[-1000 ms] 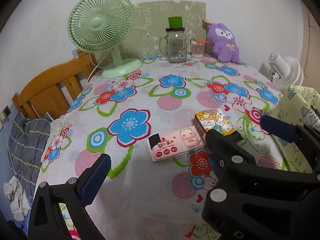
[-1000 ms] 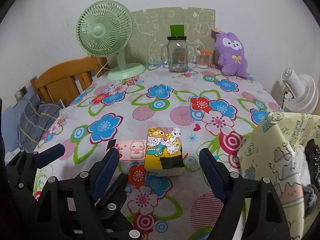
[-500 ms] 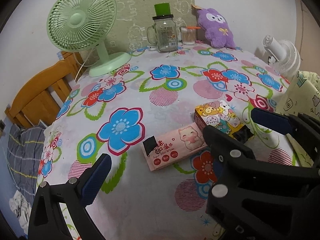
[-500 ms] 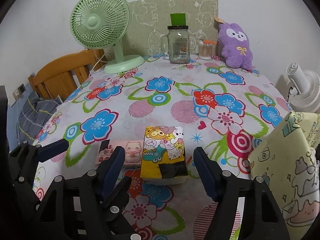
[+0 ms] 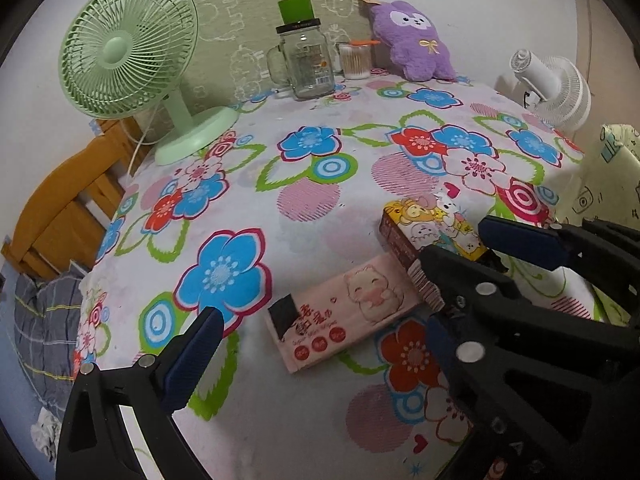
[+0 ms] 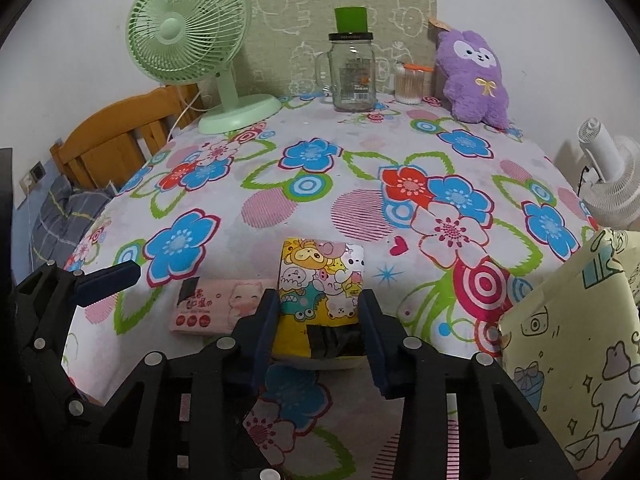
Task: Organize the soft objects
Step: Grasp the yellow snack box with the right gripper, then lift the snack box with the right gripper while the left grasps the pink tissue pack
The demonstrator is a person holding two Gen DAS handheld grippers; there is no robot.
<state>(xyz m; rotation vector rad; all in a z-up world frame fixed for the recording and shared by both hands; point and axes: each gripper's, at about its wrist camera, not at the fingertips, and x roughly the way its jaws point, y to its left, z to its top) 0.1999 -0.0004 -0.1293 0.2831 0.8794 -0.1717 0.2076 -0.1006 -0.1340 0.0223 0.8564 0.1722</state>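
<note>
A yellow cartoon-print tissue pack [image 6: 320, 276] lies on the flowered tablecloth [image 6: 360, 184] beside a pink wet-wipes pack [image 6: 216, 308]. My right gripper [image 6: 318, 312] straddles the near end of the yellow pack; its jaws are closing and both blue pads touch the pack's sides. In the left wrist view my left gripper [image 5: 318, 284] stands wide open over the pink pack [image 5: 352, 308], not touching it, with the yellow pack [image 5: 432, 224] just to its right. A purple plush toy [image 6: 476, 80] sits upright at the table's far right.
At the back stand a green desk fan [image 6: 188, 28], a glass mug jar [image 6: 354, 76] and a cotton-swab cup [image 6: 410, 84]. A pale yellow printed bag [image 6: 572, 340] rises at the near right, a white fan [image 6: 612, 184] beyond it. A wooden chair [image 6: 120, 136] is at the left.
Both grippers have moved forward and down toward the packs. The right jaws have narrowed from wide open until their pads meet the yellow pack's sides. The left jaws remain wide.
</note>
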